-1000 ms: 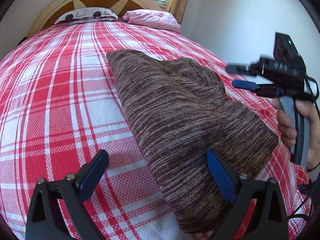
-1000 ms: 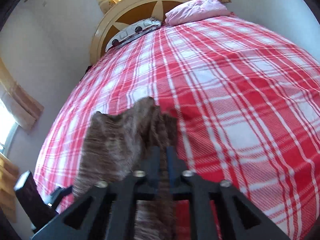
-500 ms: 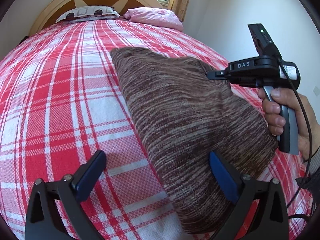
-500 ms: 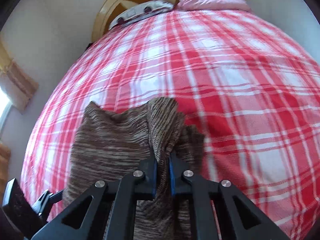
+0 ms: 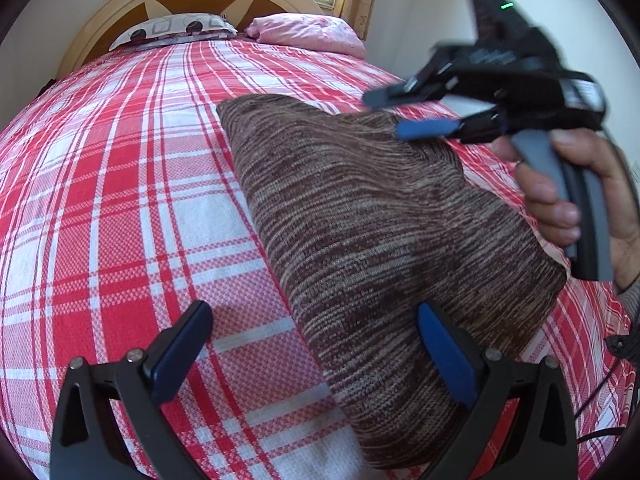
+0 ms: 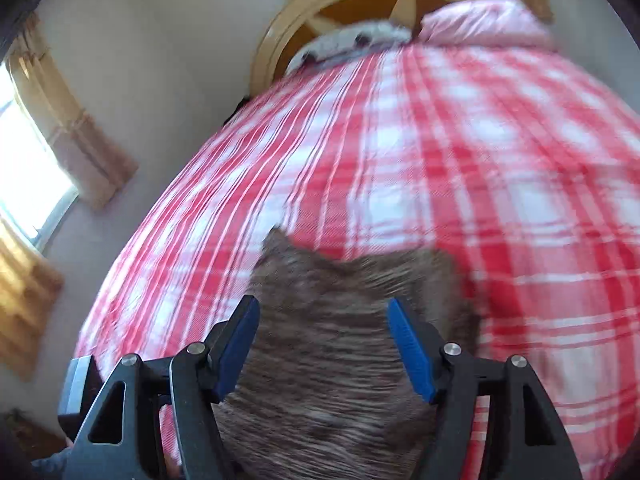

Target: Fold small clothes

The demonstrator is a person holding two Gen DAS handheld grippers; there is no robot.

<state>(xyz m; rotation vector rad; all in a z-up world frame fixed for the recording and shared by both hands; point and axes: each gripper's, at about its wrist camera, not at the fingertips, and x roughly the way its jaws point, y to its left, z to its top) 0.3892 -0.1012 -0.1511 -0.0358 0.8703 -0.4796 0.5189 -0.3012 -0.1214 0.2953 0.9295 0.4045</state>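
Now, line by line:
Right claw point(image 6: 323, 344): jaws apart, having just been opening; nothing is clamped, the brown knit lies below the gap. In the left view it hangs at 2 o'clock over the knit's far edge, blurred.
Right hand point(image 5: 576, 208): wrapped round the grey handle at 3 o'clock.
Left claw point(image 5: 314, 354): jaws wide apart, gripping nothing; its right pad stands over the knit's near part, its left pad over bare cover.
Knit point(image 5: 372, 232): folded brown striped garment, lying flat on the bed, running from centre towards 5 o'clock in the left view.
Bed point(image 5: 120, 184): red-and-white plaid cover.
Pillows: a patterned one point(image 5: 172, 30) and a pink one point(image 5: 308, 34) at 12 o'clock, against the wooden headboard point(image 5: 120, 12).
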